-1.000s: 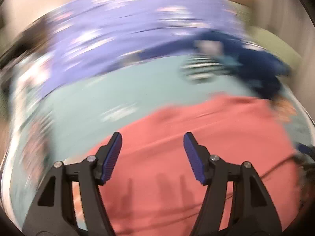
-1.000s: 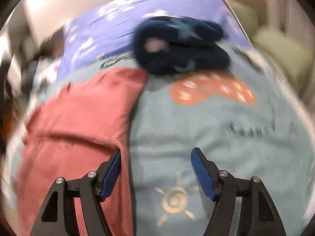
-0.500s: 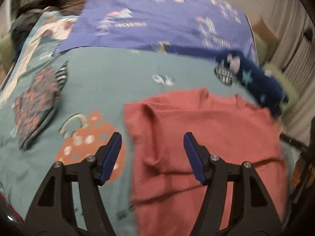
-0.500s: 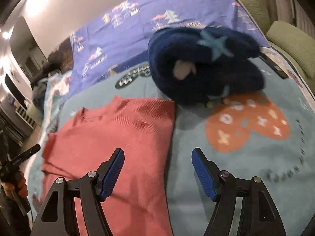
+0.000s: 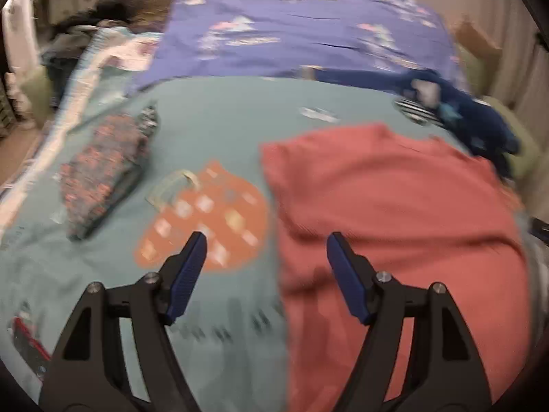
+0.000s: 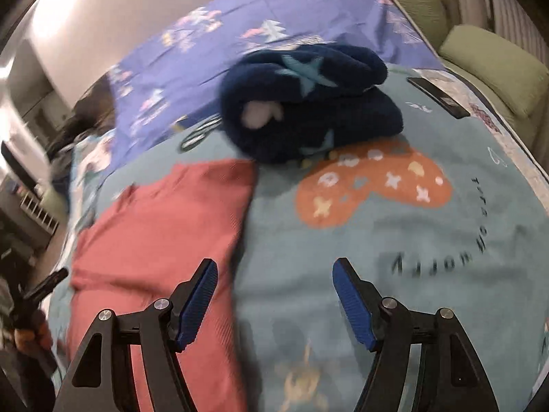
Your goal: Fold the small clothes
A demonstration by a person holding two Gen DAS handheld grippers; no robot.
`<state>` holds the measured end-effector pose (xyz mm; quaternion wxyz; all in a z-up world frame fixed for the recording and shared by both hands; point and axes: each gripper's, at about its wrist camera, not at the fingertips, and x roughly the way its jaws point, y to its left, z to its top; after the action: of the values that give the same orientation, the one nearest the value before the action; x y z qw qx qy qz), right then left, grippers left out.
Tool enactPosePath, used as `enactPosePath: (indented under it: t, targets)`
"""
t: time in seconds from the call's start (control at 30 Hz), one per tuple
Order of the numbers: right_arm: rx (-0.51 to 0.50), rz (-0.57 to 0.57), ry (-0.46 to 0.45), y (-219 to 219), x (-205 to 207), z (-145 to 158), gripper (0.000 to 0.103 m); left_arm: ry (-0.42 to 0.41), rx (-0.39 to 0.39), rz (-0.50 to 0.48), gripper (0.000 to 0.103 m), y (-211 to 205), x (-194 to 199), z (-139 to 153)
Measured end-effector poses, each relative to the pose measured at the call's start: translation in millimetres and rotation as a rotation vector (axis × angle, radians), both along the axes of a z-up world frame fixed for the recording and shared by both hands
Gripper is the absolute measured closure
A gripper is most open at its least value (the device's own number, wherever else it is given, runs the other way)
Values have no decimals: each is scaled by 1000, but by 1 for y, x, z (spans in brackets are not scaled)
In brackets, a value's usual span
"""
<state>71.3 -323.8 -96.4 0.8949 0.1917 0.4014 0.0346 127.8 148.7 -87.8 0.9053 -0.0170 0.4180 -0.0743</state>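
Coral-red ribbed knit top [image 5: 394, 213] lies flat on the teal printed bed blanket [image 5: 219, 120], its left edge between the opening, empty jaws of the left claw [image 5: 266, 243]. Right claw [image 6: 274, 269] hangs open and empty over the top's right edge; a folded navy star-patterned fleece [image 6: 308, 103] lies at its twelve o'clock.

Motion blur softens both views. The red shirt [image 5: 394, 213] runs off the bottom edge of the left wrist view, its hem unseen. The dark blue fleece [image 6: 308, 103] hides part of the teal blanket [image 6: 394, 240], whose printed lettering is smeared past reading. A dark flat object [image 6: 439, 98], perhaps a phone, is too small to tell.
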Motion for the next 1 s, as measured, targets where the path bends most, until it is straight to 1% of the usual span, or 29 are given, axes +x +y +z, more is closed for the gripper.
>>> enactPosePath:
  t: [0.07, 0.13, 0.2, 0.37, 0.57, 0.77, 0.93, 1.0]
  targets:
    - [-18, 33, 0, 9, -22, 0, 32, 21, -32, -49, 30, -3, -19, -2]
    - [-16, 62, 8, 17, -42, -3, 32, 34, -16, -72, 30, -6, -37, -5]
    - [-13, 85, 14, 24, -63, -7, 32, 43, 11, -71, 30, -6, -55, -9]
    - [29, 141, 4, 39, -116, -14, 32, 79, -47, -90, 30, 5, -102, -18]
    - [51, 148, 16, 50, -169, -24, 34, 117, -55, -94, 30, 14, -156, -33]
    - [87, 136, 8, 51, -226, -35, 39, 111, -107, -94, 30, 26, -205, -39]
    - [133, 132, 13, 51, -262, -49, 51, 93, -90, -119, 30, 31, -236, -45]
    - [174, 140, 7, 51, -271, -53, 54, 92, -113, -134, 30, 34, -246, -45]
